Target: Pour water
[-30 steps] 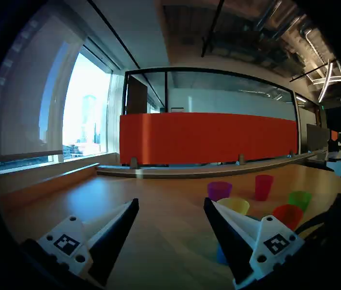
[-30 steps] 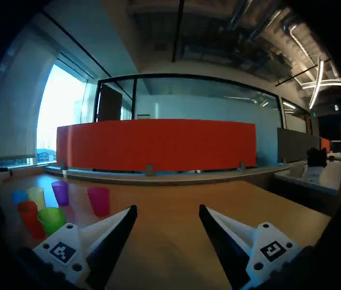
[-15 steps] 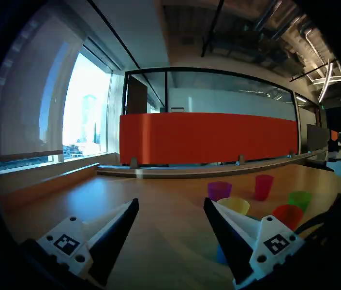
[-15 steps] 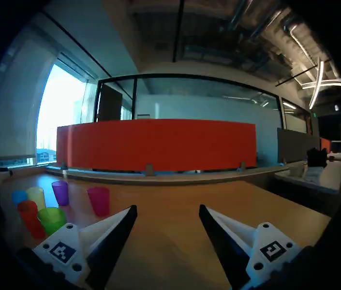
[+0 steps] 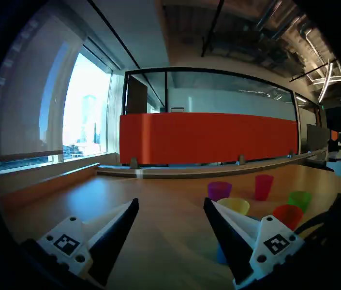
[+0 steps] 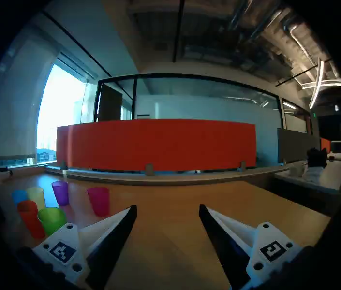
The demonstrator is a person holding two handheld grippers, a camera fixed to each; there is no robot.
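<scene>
In the left gripper view nothing has shifted since a second ago. My left gripper (image 5: pixel 170 200) hangs low over the wooden table (image 5: pixel 163 251), its fingers spread wide with nothing between them. The cups stand ahead and to the right: the purple cup (image 5: pixel 219 190), pink cup (image 5: pixel 263 187), yellow cup (image 5: pixel 233 205), green cup (image 5: pixel 299 199), red cup (image 5: pixel 288 215), and a blue cup (image 5: pixel 221 254) half hidden behind my right-hand finger. The right gripper view is just as unchanged. My right gripper (image 6: pixel 167 207) is wide open and empty over the table. The same six cups cluster off to its left, with green and red nearest.
</scene>
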